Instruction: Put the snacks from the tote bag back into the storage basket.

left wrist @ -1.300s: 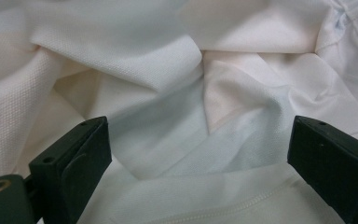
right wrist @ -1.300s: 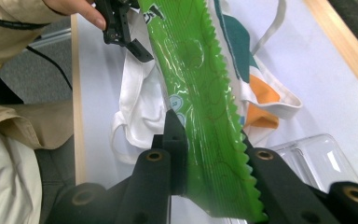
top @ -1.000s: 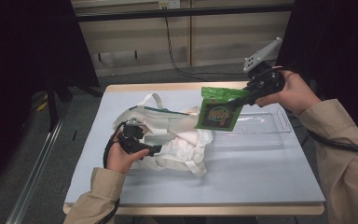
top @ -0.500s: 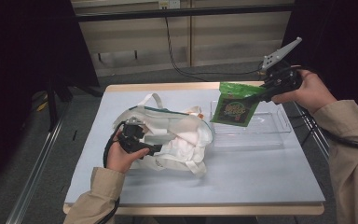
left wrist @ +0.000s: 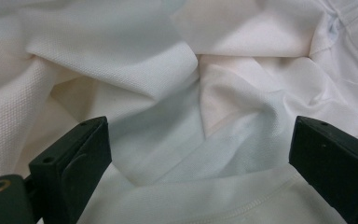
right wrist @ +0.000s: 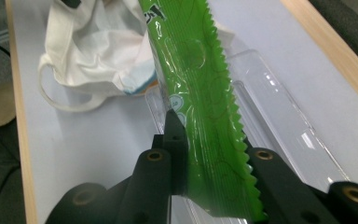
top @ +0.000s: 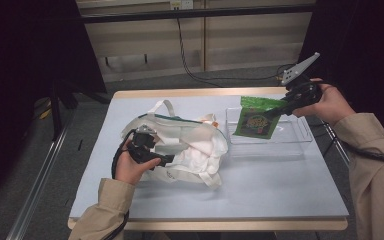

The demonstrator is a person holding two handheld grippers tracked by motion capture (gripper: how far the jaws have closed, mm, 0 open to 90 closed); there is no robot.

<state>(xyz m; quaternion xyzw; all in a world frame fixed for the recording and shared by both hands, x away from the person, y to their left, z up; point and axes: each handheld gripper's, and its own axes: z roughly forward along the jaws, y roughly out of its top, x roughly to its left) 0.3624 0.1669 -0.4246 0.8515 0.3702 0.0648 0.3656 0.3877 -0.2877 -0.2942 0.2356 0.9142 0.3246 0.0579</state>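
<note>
A green snack packet (top: 254, 118) hangs by its top edge from my right gripper (top: 279, 107), which is shut on it just above the clear plastic tray (top: 290, 142) at the table's right. In the right gripper view the packet (right wrist: 200, 93) runs upright between the black jaws of that gripper (right wrist: 209, 140), with the tray (right wrist: 279, 135) below it. A crumpled white tote bag (top: 190, 147) lies at the middle left. My left gripper (top: 171, 159) rests against the bag's near side. Its jaws stand wide apart in the left gripper view (left wrist: 200, 172), with folds of white cloth (left wrist: 168, 93) between and beyond them.
The pale blue table (top: 260, 190) has a wooden edge. The bag's handles (top: 162, 106) loop toward the far left. A cable trails from the right gripper off the table's right side. Dark floor and a metal rail lie at the left.
My right gripper has carried the green packet rightward and down, from above the bag's edge to above the clear tray. The left gripper and the bag have stayed put.
</note>
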